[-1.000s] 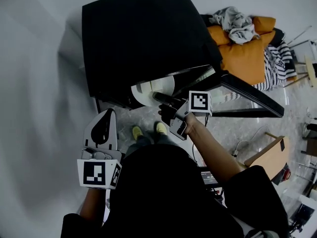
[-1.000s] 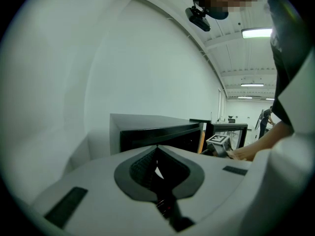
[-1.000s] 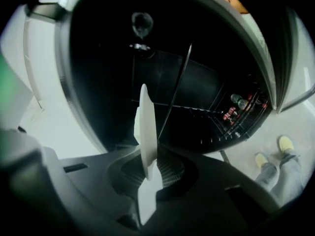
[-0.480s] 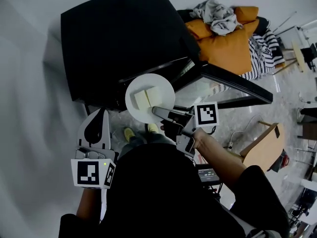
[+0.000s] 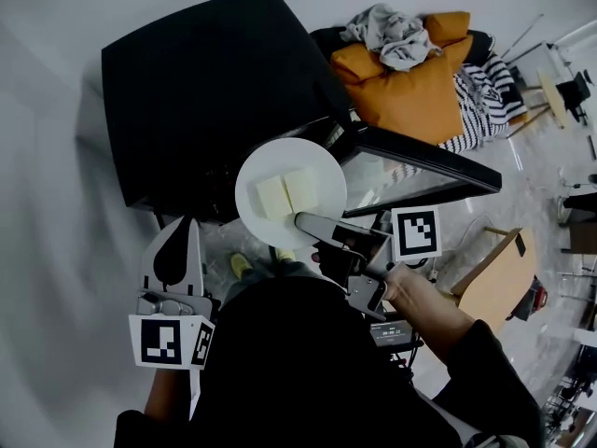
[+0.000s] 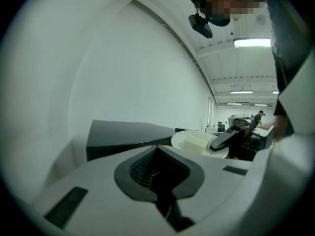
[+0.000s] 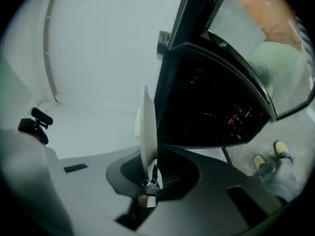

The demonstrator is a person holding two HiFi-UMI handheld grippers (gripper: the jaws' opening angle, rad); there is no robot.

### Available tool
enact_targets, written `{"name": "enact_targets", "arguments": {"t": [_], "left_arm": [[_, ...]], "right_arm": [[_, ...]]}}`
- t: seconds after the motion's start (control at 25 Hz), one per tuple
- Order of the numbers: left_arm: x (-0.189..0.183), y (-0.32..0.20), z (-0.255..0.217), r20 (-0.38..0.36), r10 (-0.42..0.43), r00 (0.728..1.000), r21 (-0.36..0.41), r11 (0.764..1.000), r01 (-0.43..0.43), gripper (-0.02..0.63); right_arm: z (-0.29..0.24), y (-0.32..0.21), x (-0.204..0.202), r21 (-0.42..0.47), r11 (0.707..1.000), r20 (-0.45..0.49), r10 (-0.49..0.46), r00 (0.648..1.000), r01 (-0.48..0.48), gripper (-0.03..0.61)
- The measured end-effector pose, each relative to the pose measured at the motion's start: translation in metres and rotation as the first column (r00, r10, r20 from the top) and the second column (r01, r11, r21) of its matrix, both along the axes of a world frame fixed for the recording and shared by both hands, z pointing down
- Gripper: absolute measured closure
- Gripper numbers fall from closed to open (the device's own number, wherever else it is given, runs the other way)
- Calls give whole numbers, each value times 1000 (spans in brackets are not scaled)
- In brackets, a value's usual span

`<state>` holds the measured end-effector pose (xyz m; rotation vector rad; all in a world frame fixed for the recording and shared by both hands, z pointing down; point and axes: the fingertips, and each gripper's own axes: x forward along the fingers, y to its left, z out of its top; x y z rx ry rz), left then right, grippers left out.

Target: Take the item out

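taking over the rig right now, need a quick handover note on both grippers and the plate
Right gripper: shut on the rim of the white plate, holding it in front of the black oven.
Left gripper: shut, empty, held low by the person's body, touching nothing.
Things: two pale slabs lie side by side on the plate; the oven door stands open to the right.
Done: the plate looks clear of the cavity.
Left: carry it off and set it down; the door probably needs closing.
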<state>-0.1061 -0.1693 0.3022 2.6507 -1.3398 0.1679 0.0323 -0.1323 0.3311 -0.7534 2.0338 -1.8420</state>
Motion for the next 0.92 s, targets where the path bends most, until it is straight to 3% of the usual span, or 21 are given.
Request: {"name": "enact_targets", "arguments": {"t": [0.4, 0.92], "left_arm": [[15, 3, -11, 1, 5, 1000, 23, 1000, -5, 604], [33, 5, -11, 75, -15, 997, 64, 998, 10, 606]], "right_arm": [[-21, -3, 6, 47, 999, 12, 12, 1000, -12, 543], [-19, -5, 13, 64, 998, 8, -12, 1000, 12, 541]]}}
